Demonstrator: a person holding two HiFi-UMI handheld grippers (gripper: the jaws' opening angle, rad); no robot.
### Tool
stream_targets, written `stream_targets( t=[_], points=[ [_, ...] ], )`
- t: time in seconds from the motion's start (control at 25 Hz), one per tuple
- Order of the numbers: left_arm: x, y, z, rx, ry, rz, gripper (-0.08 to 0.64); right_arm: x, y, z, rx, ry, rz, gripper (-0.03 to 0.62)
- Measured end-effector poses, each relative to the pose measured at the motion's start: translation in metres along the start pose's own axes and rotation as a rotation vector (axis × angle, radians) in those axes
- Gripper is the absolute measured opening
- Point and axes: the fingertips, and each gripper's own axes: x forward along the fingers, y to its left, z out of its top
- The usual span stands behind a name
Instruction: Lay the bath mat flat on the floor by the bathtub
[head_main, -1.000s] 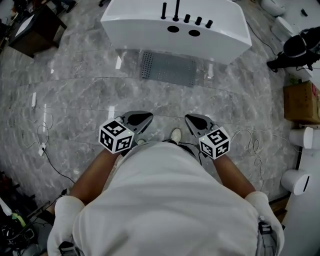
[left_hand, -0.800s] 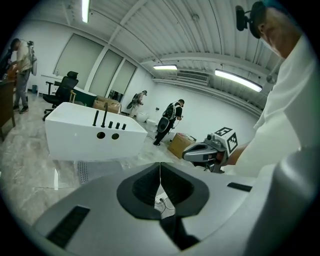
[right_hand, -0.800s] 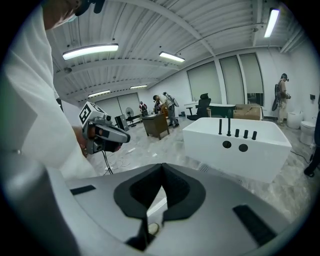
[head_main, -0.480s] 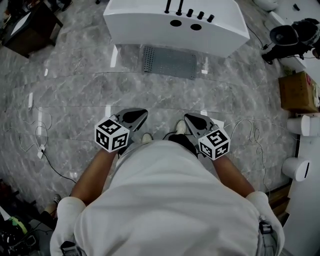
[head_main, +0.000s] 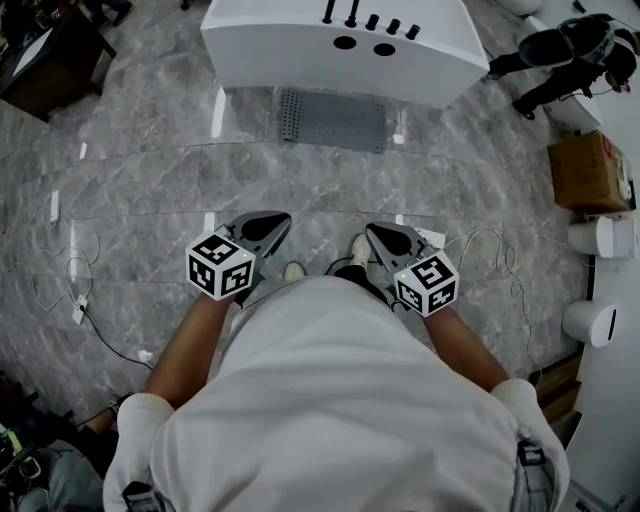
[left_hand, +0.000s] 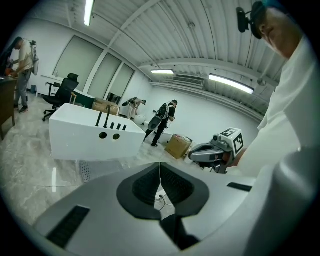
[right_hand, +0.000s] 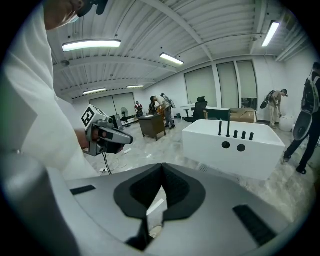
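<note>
In the head view the person's white shirt (head_main: 330, 410) hides the near floor and both legs down to the shoe tips (head_main: 359, 246), the top edge cuts off the far side of the bathtub (head_main: 340, 45), and whether the bath mat (head_main: 335, 120) runs under the tub's near wall cannot be told. In each gripper view the body of the left gripper (left_hand: 160, 167) or the right gripper (right_hand: 161, 169) covers all of the mat but a perforated corner, and the far people (left_hand: 162, 122) are too small to make out

Grey marble floor (head_main: 140, 170) with loose cables (head_main: 75, 275) at the left, a cardboard box (head_main: 588, 170) at the right; ribbed white ceiling (right_hand: 210, 30) with lit strip lights (right_hand: 91, 45), tall windows (right_hand: 202, 87), a black office chair (left_hand: 60, 95), a dark wooden desk (right_hand: 151, 126)
</note>
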Motion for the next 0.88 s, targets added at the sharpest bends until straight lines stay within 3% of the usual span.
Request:
stream_targets(
  t=[0.88],
  points=[
    [-0.012, 0.021, -0.006, -0.007, -0.002, -0.001, 0.020, 0.017, 0.011, 0.007, -0.023, 0.019, -0.005, 0.008]
  ],
)
